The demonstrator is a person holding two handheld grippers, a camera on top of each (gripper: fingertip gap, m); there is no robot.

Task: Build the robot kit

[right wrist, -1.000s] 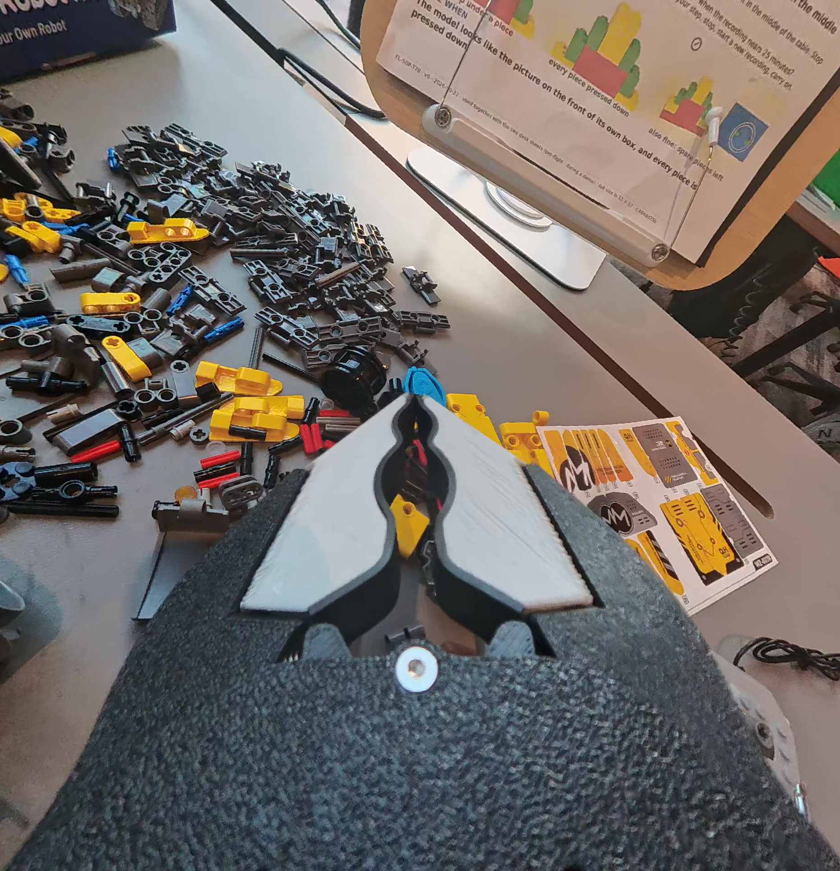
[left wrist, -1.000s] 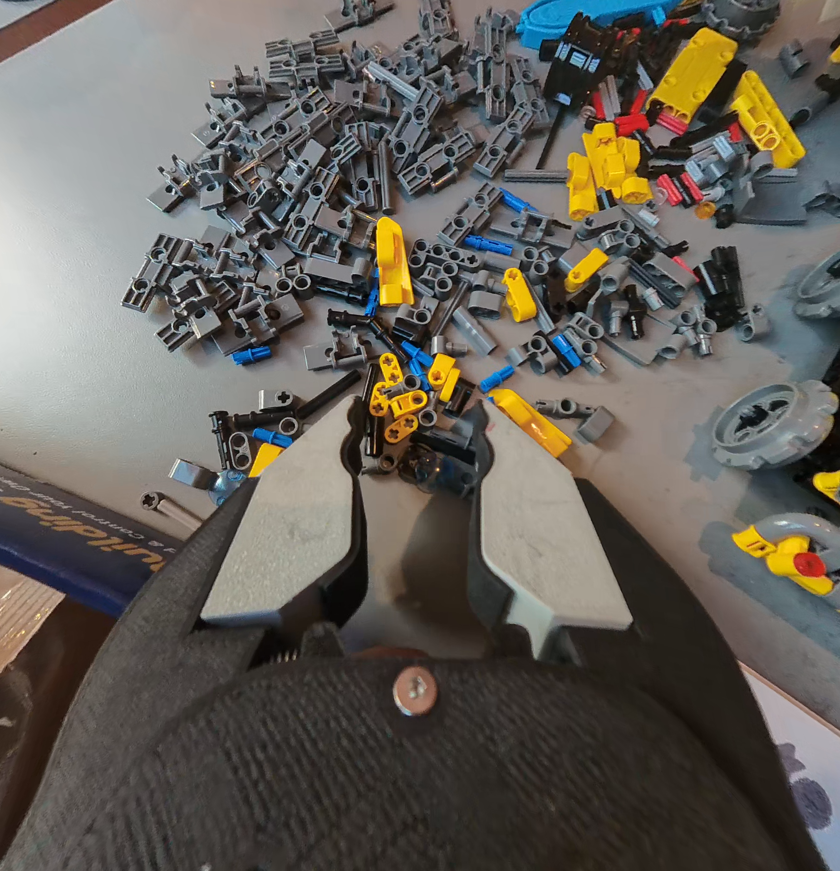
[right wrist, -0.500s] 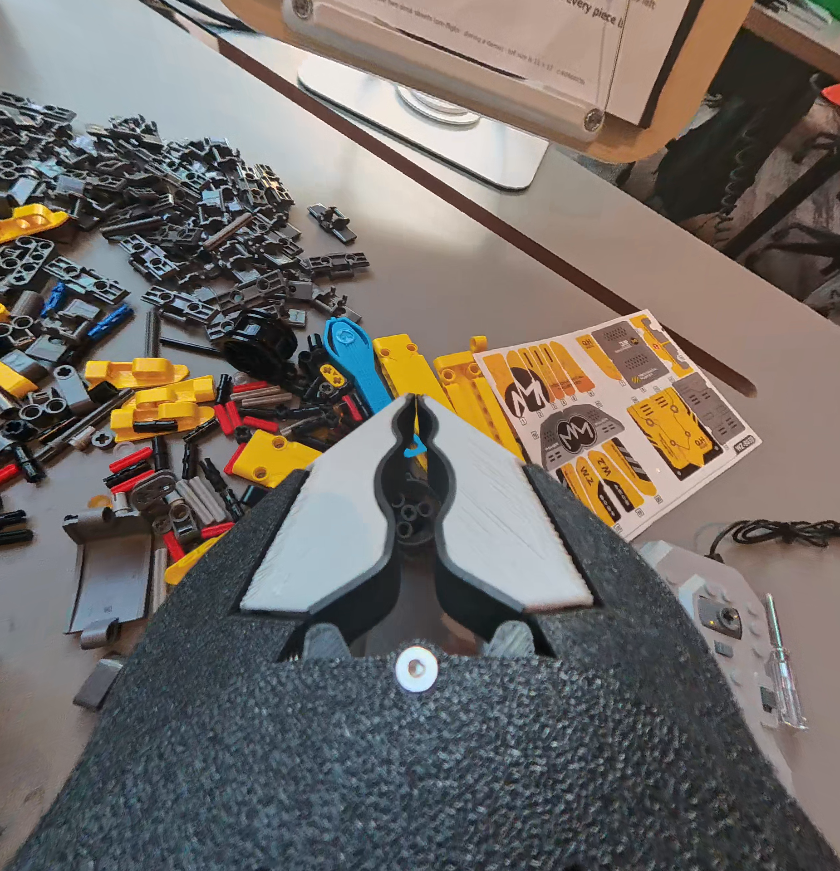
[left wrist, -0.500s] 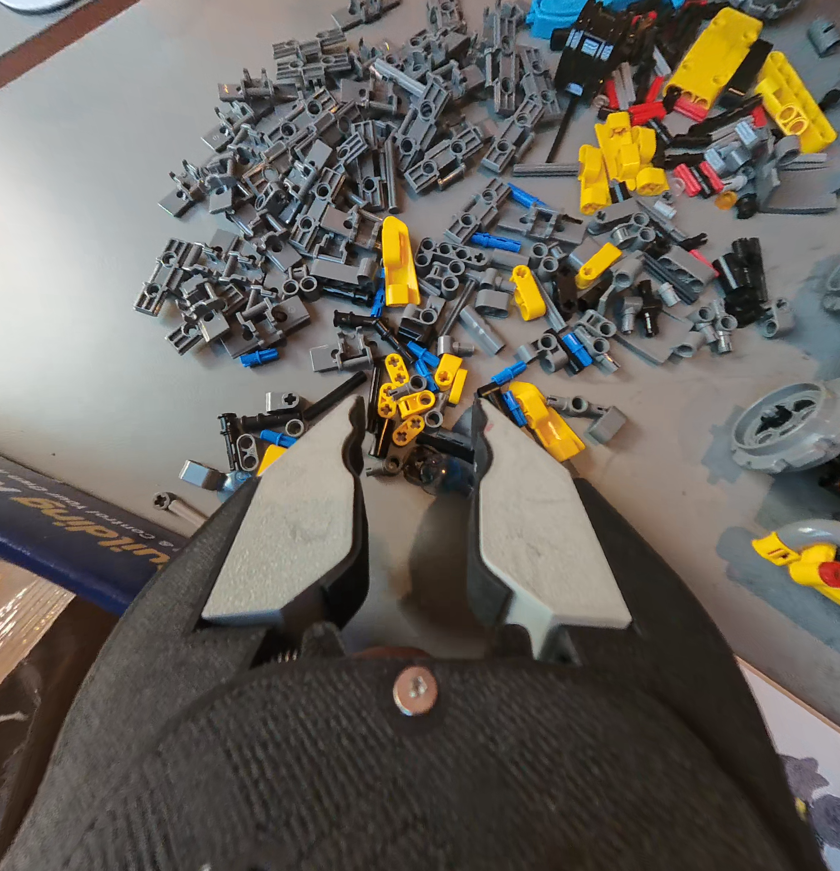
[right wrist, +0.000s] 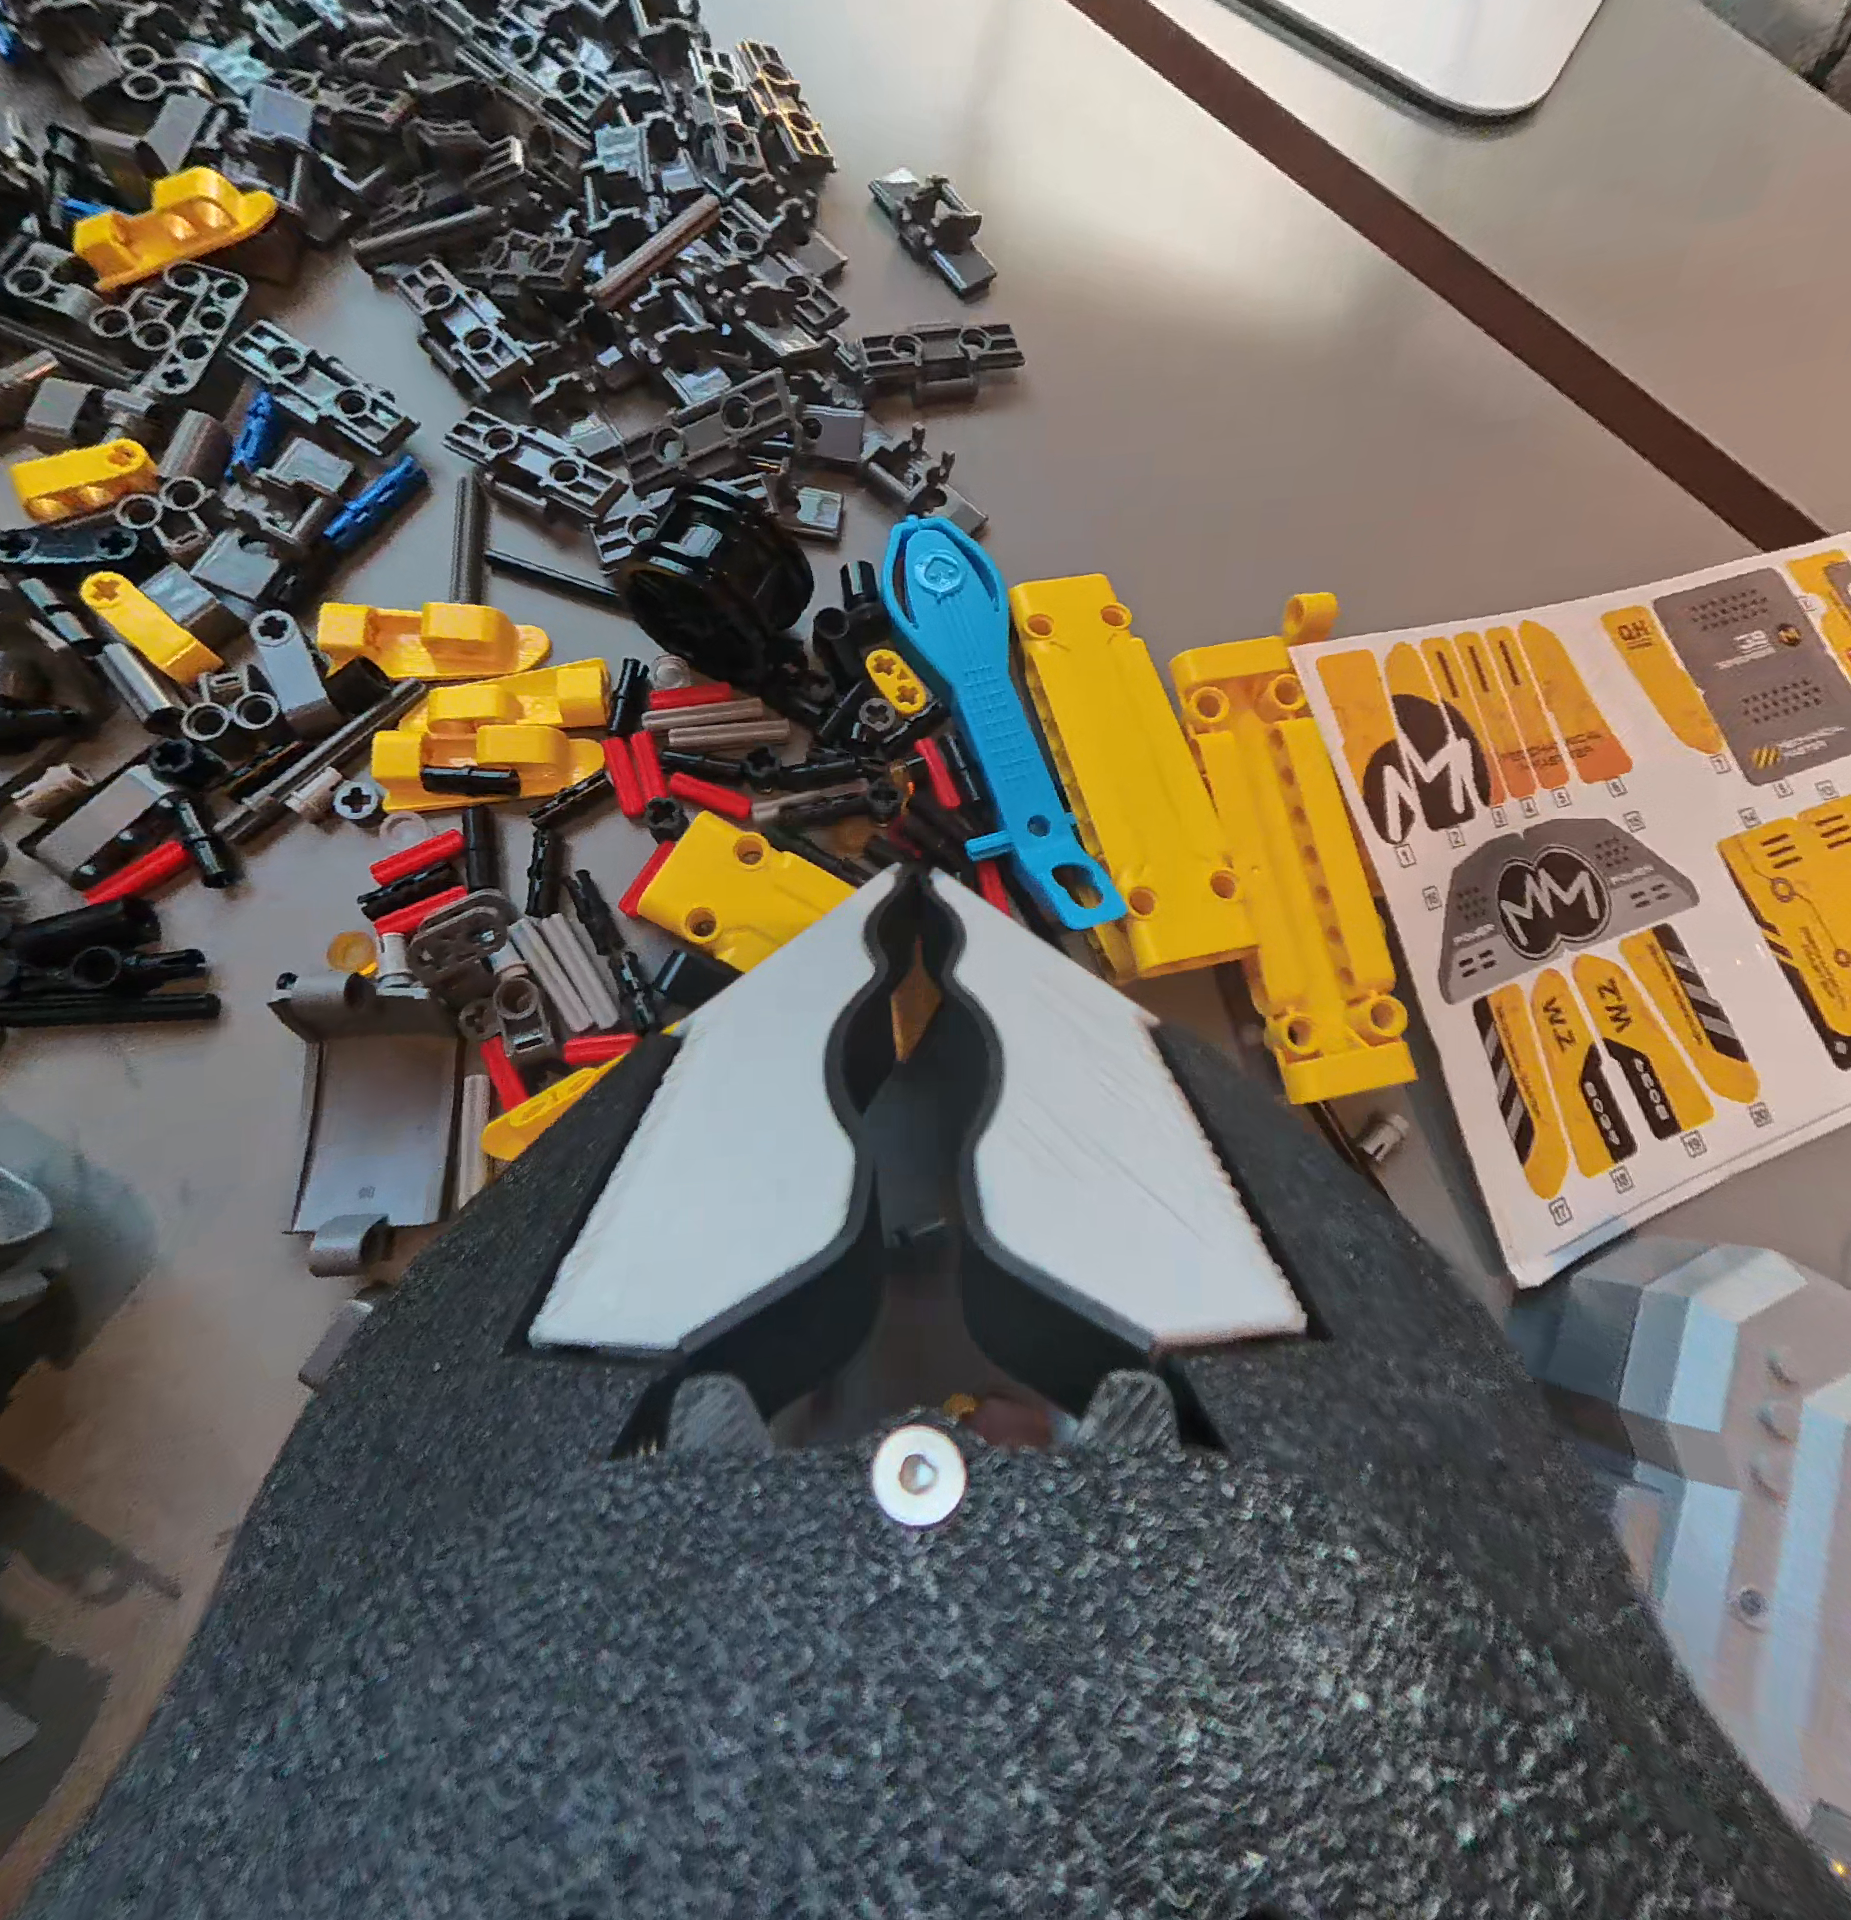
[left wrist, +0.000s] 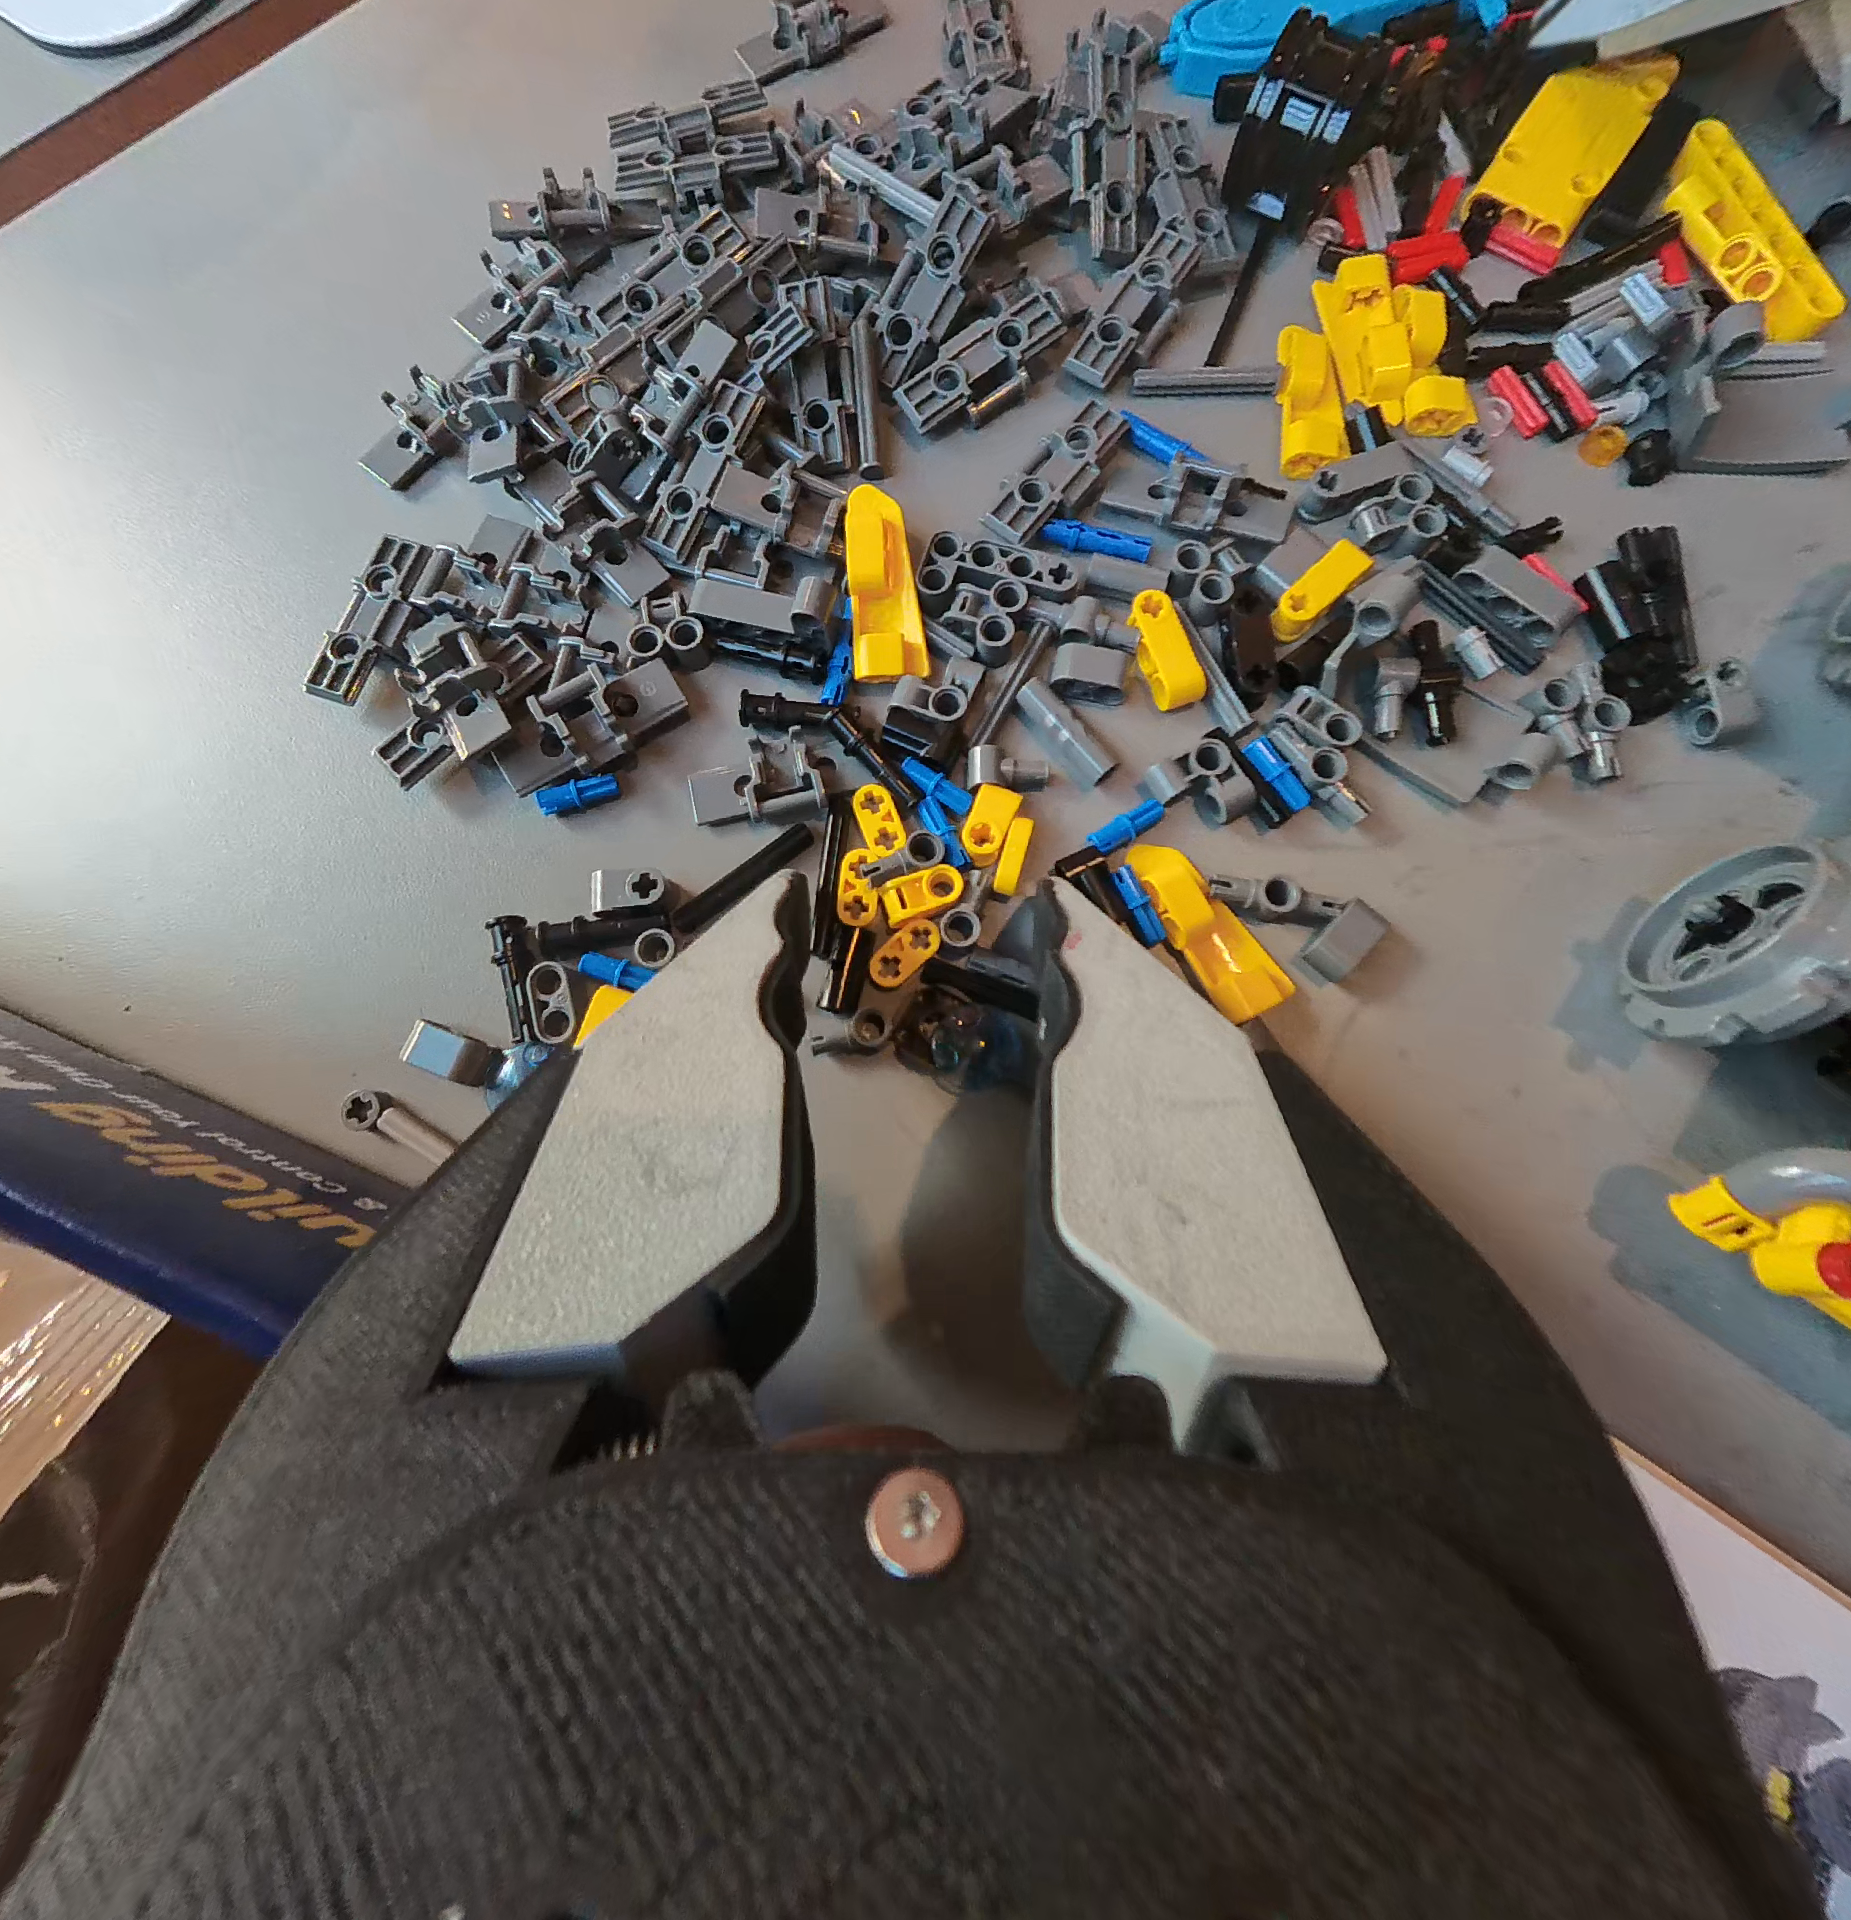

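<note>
My left gripper (left wrist: 921, 899) is open and low over the grey table (left wrist: 173, 623). Its fingertips straddle a cluster of small yellow connector pieces (left wrist: 905, 894) and black pins. A yellow curved piece (left wrist: 1207, 935) lies just right of its right finger. My right gripper (right wrist: 910, 881) is shut with its tips touching and nothing visibly held. It hangs above a yellow panel piece (right wrist: 739, 883), close to a blue tool (right wrist: 978, 717) and long yellow panels (right wrist: 1118, 748). A bit of yellow shows through the gap behind its tips.
A wide pile of dark grey pieces (left wrist: 755, 343) covers the table's far side. A grey wheel (left wrist: 1752, 945) lies at the right and a blue box (left wrist: 152, 1164) at the left edge. A sticker sheet (right wrist: 1627, 852), a black hub (right wrist: 718, 571) and a grey device (right wrist: 1710, 1382) lie near the right gripper. Across from one pair of fingers to the other is roughly 25 cm.
My right gripper has stayed shut and moved forward and down toward the blue tool and yellow panels; the stand with the sheet has left the view. My left gripper has barely moved.
</note>
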